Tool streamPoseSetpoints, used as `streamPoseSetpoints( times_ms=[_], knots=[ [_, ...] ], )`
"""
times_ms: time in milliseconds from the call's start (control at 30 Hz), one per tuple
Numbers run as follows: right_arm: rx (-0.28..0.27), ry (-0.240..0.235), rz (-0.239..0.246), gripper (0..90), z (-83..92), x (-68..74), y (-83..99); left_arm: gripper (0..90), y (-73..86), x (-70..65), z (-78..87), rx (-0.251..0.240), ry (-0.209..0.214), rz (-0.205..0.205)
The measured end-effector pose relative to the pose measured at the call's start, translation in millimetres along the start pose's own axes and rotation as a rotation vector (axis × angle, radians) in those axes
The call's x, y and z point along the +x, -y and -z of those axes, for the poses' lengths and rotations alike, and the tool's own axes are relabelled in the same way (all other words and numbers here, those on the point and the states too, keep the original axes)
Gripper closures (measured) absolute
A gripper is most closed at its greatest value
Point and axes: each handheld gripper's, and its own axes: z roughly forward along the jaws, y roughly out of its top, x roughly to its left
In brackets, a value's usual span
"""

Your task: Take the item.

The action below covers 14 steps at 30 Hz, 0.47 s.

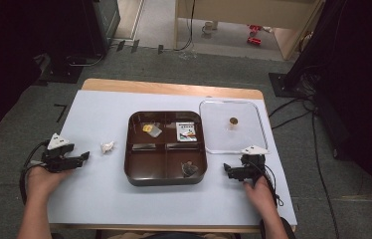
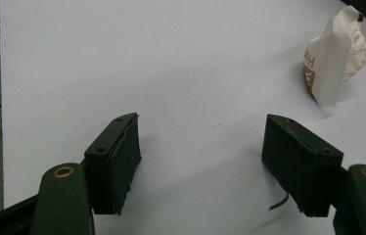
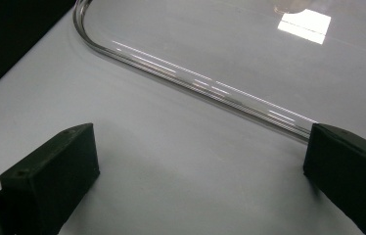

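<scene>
left gripper (image 1: 81, 158) spread, nothing between jaws, lies on table. packet (image 1: 107, 146) sits just ahead, up-right in the left gripper view (image 2: 336, 61), nearer this hand. right gripper (image 1: 228, 171) spread, empty, beside lid (image 1: 258, 130).

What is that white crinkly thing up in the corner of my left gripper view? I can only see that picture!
Observer: A small white packet lying on the table, between the left gripper and a dark brown tray.
Operator: Is anything in the tray?
Observer: Yes, it has four compartments; three hold a small item each, and the near-left one looks bare.
Operator: What's my other hand doing?
Observer: The right gripper rests right of the tray, jaws open, beside a clear lid.
</scene>
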Motion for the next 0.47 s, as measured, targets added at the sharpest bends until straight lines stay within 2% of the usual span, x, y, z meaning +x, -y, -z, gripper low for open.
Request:
streamPoseSetpoints(
  times_ms=[267,333,367,467],
  knots=[
    [0.0,0.0,0.0,0.0,0.0,0.0,0.0,28.3,0.1,-0.3,-0.3,0.001,-0.011,0.002],
    [0.0,0.0,0.0,0.0,0.0,0.0,0.0,23.6,-0.3,-0.4,-1.2,0.01,-0.038,0.02],
    [0.0,0.0,0.0,0.0,0.0,0.0,0.0,17.6,-0.9,1.8,-2.3,0.022,-0.049,0.045],
    [0.0,0.0,0.0,0.0,0.0,0.0,0.0,15.3,-0.9,0.6,-2.6,0.022,-0.061,0.043]
  ],
)
